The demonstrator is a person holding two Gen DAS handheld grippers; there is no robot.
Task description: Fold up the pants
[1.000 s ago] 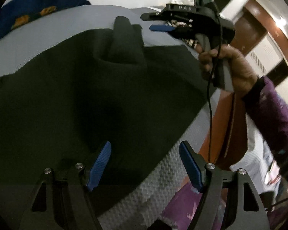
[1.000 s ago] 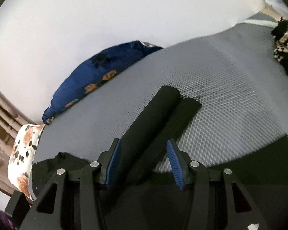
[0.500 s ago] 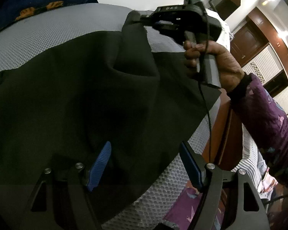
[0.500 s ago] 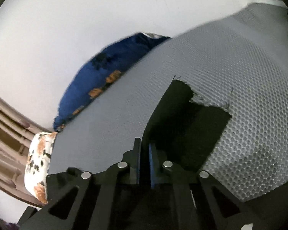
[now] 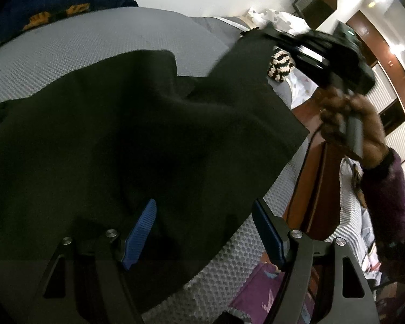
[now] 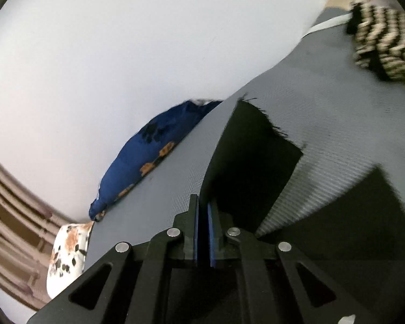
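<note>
Dark pants (image 5: 137, 140) lie spread on a grey textured bed (image 5: 100, 37). My left gripper (image 5: 205, 232) is open, its blue pads over the near edge of the pants, holding nothing. My right gripper (image 6: 202, 216) is shut on a corner of the pants (image 6: 251, 156) and holds it lifted above the bed. In the left wrist view the right gripper (image 5: 267, 33) shows at the upper right, with the cloth hanging from it in a raised fold.
A blue patterned pillow (image 6: 151, 156) lies at the bed's head by the white wall. A black-and-cream striped knit item (image 6: 383, 48) sits on the far side. A floral pillow (image 6: 67, 253) and wooden furniture (image 5: 313, 186) flank the bed.
My right gripper closed on the pants corner and lifted it up and to the right, raising a fold. My left gripper stayed open over the near edge.
</note>
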